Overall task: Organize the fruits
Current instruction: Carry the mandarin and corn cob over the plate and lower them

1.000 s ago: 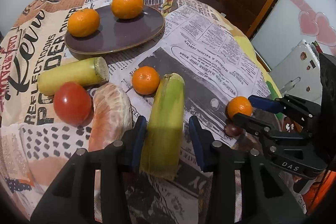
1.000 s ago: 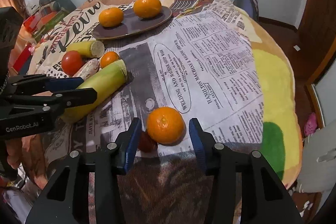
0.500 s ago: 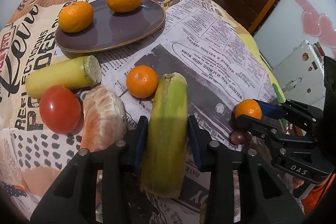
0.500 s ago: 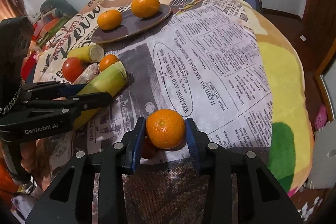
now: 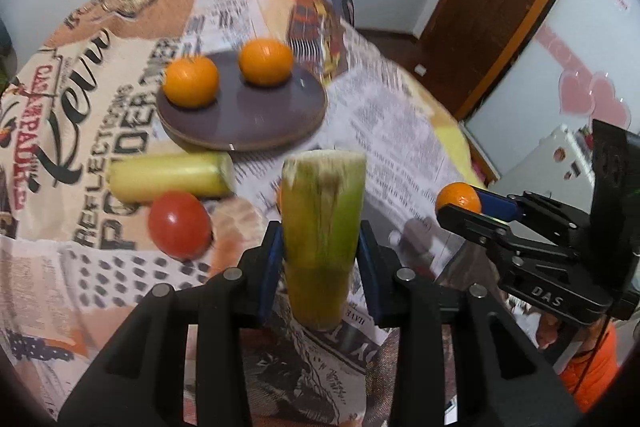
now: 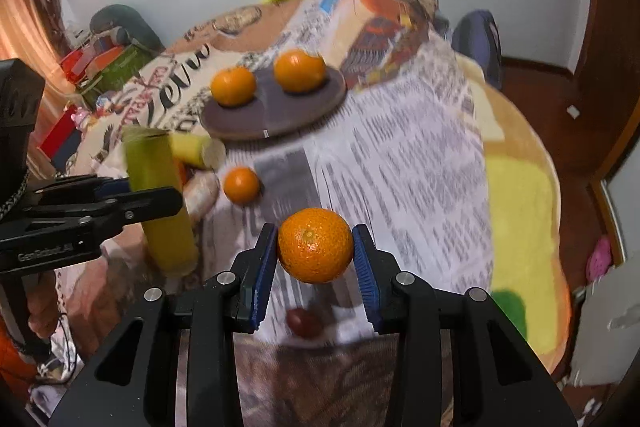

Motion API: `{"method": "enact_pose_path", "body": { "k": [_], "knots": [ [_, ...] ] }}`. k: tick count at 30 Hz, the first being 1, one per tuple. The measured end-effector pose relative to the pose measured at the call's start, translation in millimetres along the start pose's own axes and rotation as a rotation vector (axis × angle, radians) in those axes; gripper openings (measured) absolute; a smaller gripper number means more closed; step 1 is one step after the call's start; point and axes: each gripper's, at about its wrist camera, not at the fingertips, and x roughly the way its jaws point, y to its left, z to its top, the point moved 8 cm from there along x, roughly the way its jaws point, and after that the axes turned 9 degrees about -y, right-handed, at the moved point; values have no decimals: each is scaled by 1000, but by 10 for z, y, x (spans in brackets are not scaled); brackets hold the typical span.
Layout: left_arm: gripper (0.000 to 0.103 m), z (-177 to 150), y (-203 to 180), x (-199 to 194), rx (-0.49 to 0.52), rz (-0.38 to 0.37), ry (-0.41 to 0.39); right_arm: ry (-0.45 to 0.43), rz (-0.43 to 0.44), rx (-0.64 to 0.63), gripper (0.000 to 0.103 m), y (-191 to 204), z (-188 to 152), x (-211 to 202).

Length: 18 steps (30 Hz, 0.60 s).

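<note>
My left gripper (image 5: 320, 267) is shut on a green-yellow corn cob (image 5: 322, 219) and holds it tilted up above the table; it also shows in the right wrist view (image 6: 160, 203). My right gripper (image 6: 316, 259) is shut on an orange tangerine (image 6: 316, 245), lifted off the cloth; it also shows in the left wrist view (image 5: 458, 197). A dark purple plate (image 5: 256, 123) at the back holds two tangerines (image 5: 192, 81) (image 5: 266, 61). A loose tangerine (image 6: 241, 184) lies on the cloth.
A second corn cob (image 5: 168, 177), a red tomato (image 5: 180, 223) and a peeled citrus fruit (image 6: 202, 193) lie left of centre. A small dark fruit (image 6: 304, 321) lies under the right gripper. The table's newspaper-print cloth (image 6: 400, 163) drops off at the right.
Both grippers closed and lifted. The left raised the corn cob and tipped it upright. The right closed on the tangerine and raised it off the cloth.
</note>
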Motion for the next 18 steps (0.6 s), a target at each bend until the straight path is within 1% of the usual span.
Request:
{"method": "enact_pose_path", "body": {
  "k": [3,9,18],
  "knots": [
    [36,146,26,-129,-5,-8,-37,-34,5,-11,35,52,163,-15],
    [36,436,142,-284,-3,17,-100,-70,22,-10,35,118,388,24],
    [36,723,344,-251,-15,53,-136,-114,32,-18,35,160,664,86]
  ]
}}
